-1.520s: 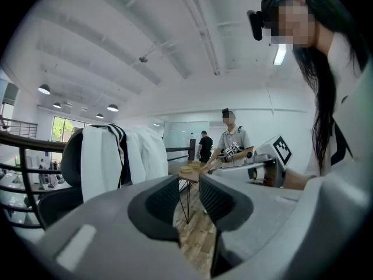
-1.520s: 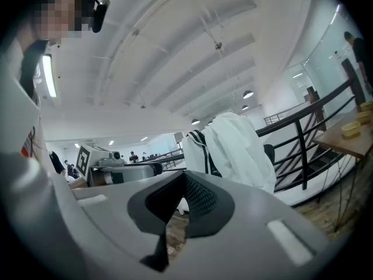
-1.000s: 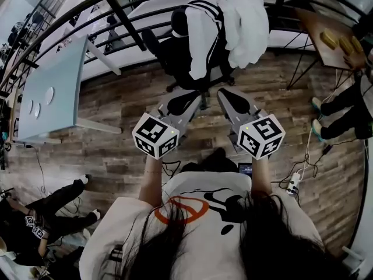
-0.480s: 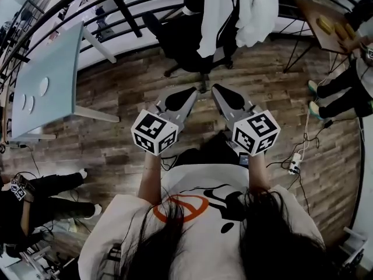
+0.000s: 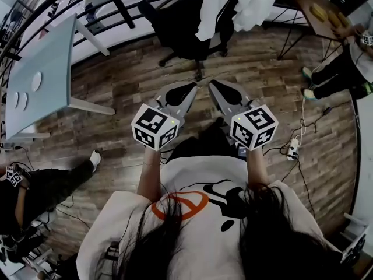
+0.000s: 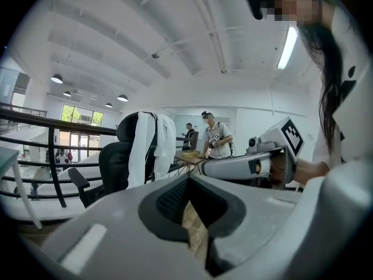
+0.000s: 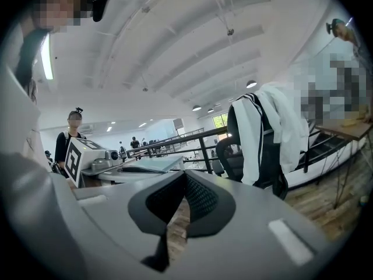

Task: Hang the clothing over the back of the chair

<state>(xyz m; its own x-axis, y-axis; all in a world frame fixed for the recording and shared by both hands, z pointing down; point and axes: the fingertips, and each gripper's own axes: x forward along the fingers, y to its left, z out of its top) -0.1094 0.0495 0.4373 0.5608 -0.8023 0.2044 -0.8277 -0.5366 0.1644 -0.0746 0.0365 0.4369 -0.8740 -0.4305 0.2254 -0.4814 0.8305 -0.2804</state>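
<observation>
A black office chair (image 5: 186, 31) stands at the top of the head view, and white clothing (image 5: 252, 2) with dark stripes hangs over its back. My left gripper (image 5: 190, 88) and right gripper (image 5: 213, 86) are side by side over the wooden floor, well short of the chair. Both are shut with nothing between the jaws. The left gripper view shows the closed jaw tips (image 6: 187, 182) with the chair (image 6: 113, 162) and clothing (image 6: 149, 147) far beyond. In the right gripper view the shut tips (image 7: 185, 177) point towards the draped clothing (image 7: 274, 127).
A glass-topped table (image 5: 41, 80) stands at the left, and a black railing (image 5: 116, 4) runs behind the chair. A wooden table (image 5: 317, 10) and a seated person (image 5: 341, 74) are at the right. Another person (image 5: 35, 191) sits low at the left. A power strip and cables (image 5: 293, 147) lie on the floor.
Both grippers have drawn back from the chair towards my body, and the chair has slid towards the top of the head view. The clothing stays over the chair back.
</observation>
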